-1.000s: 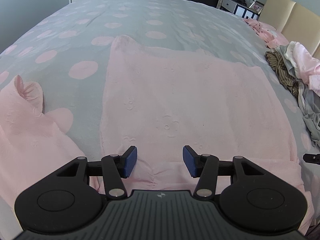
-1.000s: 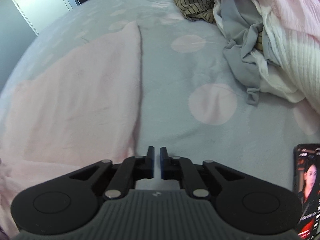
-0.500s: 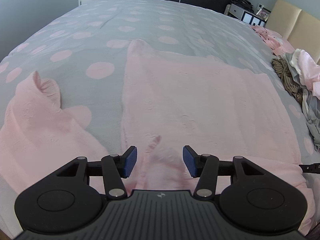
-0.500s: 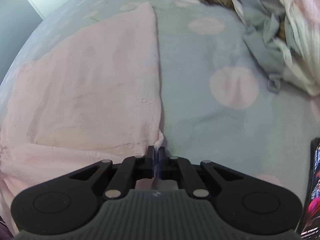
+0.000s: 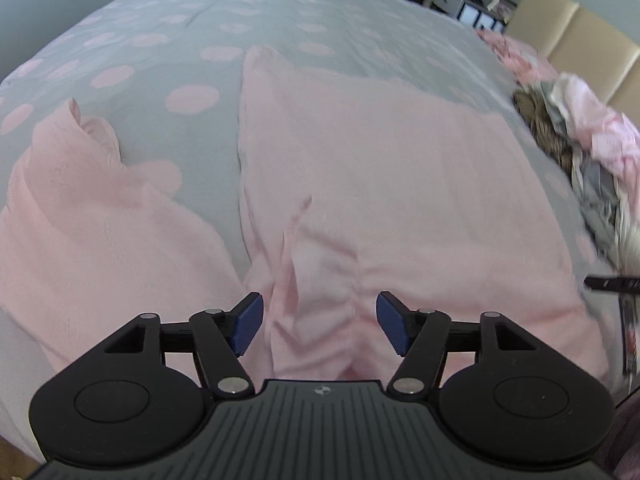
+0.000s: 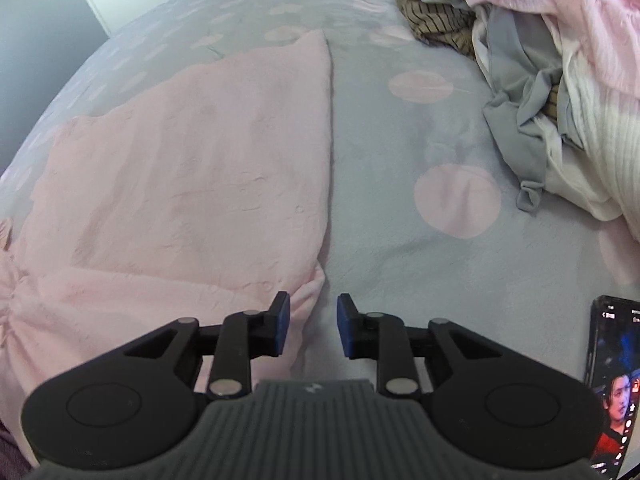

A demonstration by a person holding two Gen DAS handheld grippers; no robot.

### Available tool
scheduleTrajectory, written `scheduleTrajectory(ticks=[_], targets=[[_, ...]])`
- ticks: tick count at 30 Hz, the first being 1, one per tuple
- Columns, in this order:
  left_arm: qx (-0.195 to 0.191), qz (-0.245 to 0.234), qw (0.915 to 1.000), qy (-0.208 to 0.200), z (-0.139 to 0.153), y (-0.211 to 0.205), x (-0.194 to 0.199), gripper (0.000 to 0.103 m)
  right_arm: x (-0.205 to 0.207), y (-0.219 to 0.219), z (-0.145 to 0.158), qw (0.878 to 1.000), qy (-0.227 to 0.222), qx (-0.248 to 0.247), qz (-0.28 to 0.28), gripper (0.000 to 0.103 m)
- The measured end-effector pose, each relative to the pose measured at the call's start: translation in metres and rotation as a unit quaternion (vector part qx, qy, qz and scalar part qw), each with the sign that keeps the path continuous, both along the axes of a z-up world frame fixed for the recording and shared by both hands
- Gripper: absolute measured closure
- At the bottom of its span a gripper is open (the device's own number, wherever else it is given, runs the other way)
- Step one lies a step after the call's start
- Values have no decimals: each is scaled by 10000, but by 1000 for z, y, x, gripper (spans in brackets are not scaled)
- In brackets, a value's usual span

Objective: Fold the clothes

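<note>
Pink garment (image 5: pixel 400 184) lies spread flat on the polka-dot bed (image 6: pixel 400 128), its near hem bunched. Left claw (image 5: pixel 319 324) hangs wide open over that bunched hem, holding nothing; right claw (image 6: pixel 308 326) is part open at the garment's corner, empty. Best to pinch both hem corners evenly before lifting. Unfolded clothes pile (image 6: pixel 532 80) lies beside; a phone (image 6: pixel 610 384) sits near.

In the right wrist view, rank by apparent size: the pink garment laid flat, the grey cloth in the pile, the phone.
1. pink garment, by far the largest.
2. grey cloth.
3. phone, cut off by the frame edge and nearest the camera, so its rank against the grey cloth is unsure.
</note>
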State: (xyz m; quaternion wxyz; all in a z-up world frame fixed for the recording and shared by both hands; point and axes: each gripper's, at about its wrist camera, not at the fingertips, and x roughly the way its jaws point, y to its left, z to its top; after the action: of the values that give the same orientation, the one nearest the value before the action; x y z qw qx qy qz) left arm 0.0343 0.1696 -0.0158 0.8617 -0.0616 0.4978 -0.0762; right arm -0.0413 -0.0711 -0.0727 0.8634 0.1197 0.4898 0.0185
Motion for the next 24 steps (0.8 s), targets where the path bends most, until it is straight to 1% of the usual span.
scheduleTrajectory(ticks=[1, 3, 7, 10, 12, 14, 15, 16, 17, 18, 19, 20, 21, 22, 24], targets=[[61, -51, 9999, 115, -5, -1, -1, 41, -5, -1, 2, 9999, -30, 39, 140, 73], [162, -118, 9992, 351, -15, -2, -2, 41, -19, 0, 10, 9990, -121, -11, 434, 66], [150, -106, 9976, 661, -30, 0, 0, 41, -51, 9, 21, 9928, -245, -361, 1114, 63], [82, -115, 9974, 711, -35, 0, -1, 41, -74, 21, 19, 9822, -231, -683, 1734, 60], [0, -153, 9972, 725, -35, 0, -2, 45, -88, 29, 14, 9705, -223, -972, 2194, 53], [-114, -227, 9972, 704, -33, 0, -4, 59, -100, 40, 9, 9577, -223, -1236, 2590, 48], [-146, -252, 9971, 698, -33, -1, -4, 62, -104, 45, 6, 9501, -273, -1409, 2771, 43], [-143, -283, 9971, 691, -34, -2, -3, 69, -108, 51, 3, 9418, -323, -1580, 2950, 42], [-140, -313, 9971, 684, -35, -3, -3, 80, -112, 56, 0, 9328, -372, -1751, 3126, 42], [-126, -339, 9971, 664, -35, -4, -3, 84, -114, 61, -5, 9230, -434, -2037, 3236, 45], [-111, -365, 9972, 643, -35, -5, -3, 90, -114, 64, -10, 9159, -445, -2250, 3295, 49], [-97, -391, 9973, 622, -34, -6, -3, 97, -114, 67, -14, 9082, -456, -2462, 3353, 70], [-111, -408, 9976, 555, -31, -6, -5, 98, -114, 65, -15, 9068, -427, -2457, 3398, 102], [-166, -407, 9978, 488, -25, -5, -7, 100, -113, 64, -16, 9054, -399, -2452, 3443, 101], [-447, -471, 9971, 394, -10, -3, -15, 101, -113, 55, -5, 9131, -519, -2395, 3259, 102]])
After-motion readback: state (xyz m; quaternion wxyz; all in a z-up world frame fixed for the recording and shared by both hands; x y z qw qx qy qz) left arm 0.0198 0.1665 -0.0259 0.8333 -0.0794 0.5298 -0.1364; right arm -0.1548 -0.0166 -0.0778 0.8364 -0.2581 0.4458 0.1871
